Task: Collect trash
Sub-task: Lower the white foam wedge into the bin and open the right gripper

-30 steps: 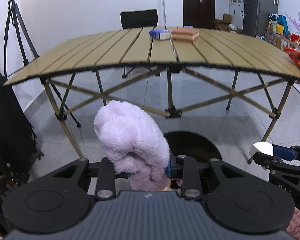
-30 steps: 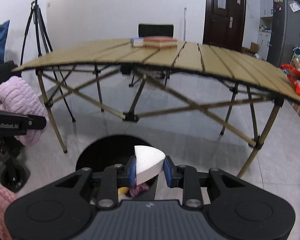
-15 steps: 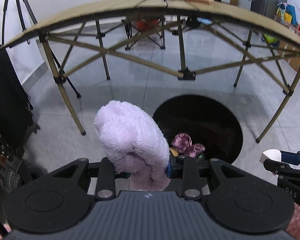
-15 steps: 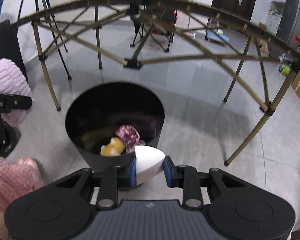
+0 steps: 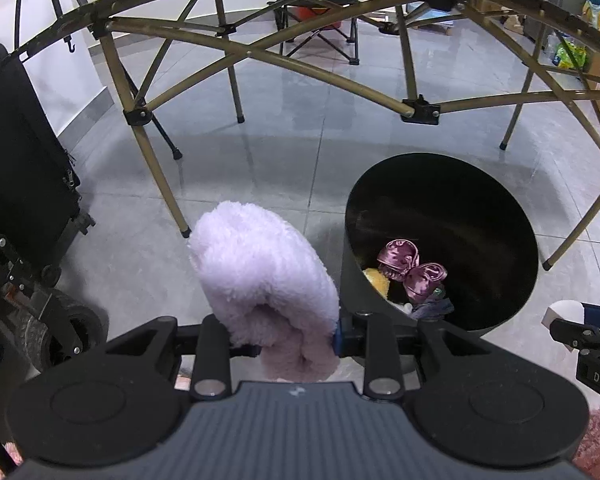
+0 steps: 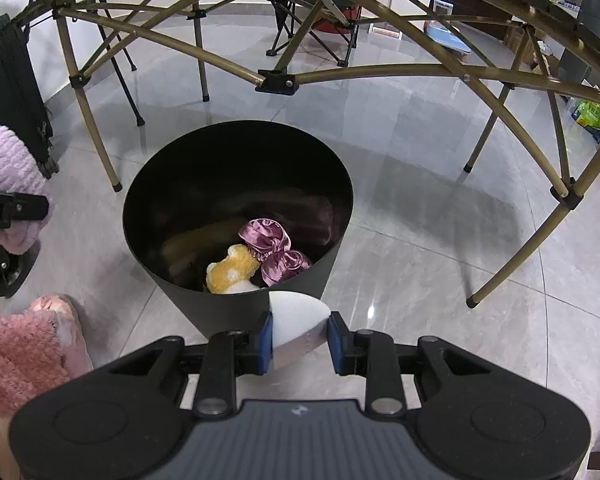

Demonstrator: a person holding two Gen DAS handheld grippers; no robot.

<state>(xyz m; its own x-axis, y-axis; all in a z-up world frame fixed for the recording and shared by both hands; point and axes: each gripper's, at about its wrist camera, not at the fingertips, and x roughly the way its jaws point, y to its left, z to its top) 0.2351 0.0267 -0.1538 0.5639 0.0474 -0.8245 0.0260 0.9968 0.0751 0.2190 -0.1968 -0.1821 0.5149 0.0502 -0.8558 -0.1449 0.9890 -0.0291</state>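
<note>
Now our left claw (image 5: pixel 284 332) is clenched on a fluffy lilac cloth bundle (image 5: pixel 264 276), left of the round black bin (image 6: pixel 236 216), while our right claw (image 6: pixel 298 338) pinches a white pointed foam wedge (image 6: pixel 296 320) at the bin's near rim, both tilted down so each piece can drop onto the purple satin and yellow plush scraps inside
</note>
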